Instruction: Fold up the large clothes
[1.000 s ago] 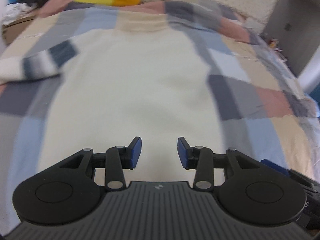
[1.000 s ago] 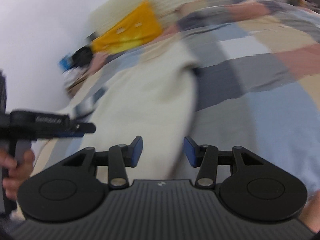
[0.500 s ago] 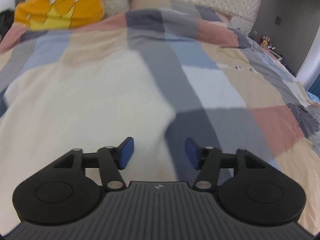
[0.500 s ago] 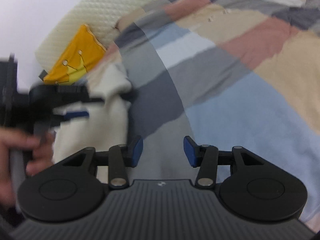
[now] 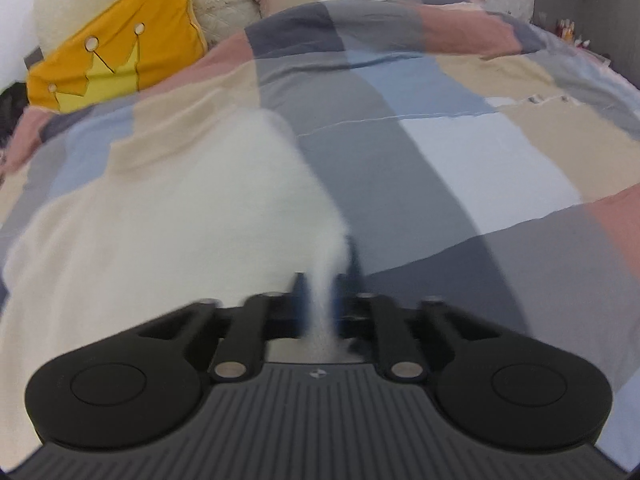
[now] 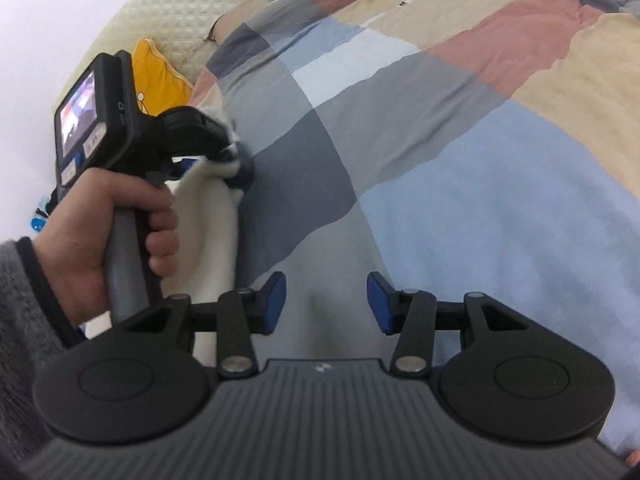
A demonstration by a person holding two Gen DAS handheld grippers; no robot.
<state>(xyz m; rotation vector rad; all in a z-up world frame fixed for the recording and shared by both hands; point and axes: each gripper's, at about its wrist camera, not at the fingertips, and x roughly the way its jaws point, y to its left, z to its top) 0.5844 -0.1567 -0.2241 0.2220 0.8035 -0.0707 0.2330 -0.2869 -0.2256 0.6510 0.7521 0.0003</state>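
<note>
Right now your left gripper [image 5: 320, 300] is closing its jaws, and a pinched ridge of the cream sweater [image 5: 168, 240] stands between the blue pads [image 5: 301, 300], which look to be pressing it from both sides. From that pinch the sweater spreads away toward ten o'clock across the patchwork duvet [image 5: 460, 152], its edge running up toward twelve. Your right gripper [image 6: 326, 304] has its fingers [image 6: 275, 300] moderately apart with nothing between them, only duvet below. From the right wrist view, at nine to ten o'clock, your left hand [image 6: 100, 232] wraps the other tool's handle, with white knit bunched at its tip. A yellow crown cushion [image 5: 116, 52] leans on the quilted headboard [image 5: 224, 4] at eleven o'clock.
</note>
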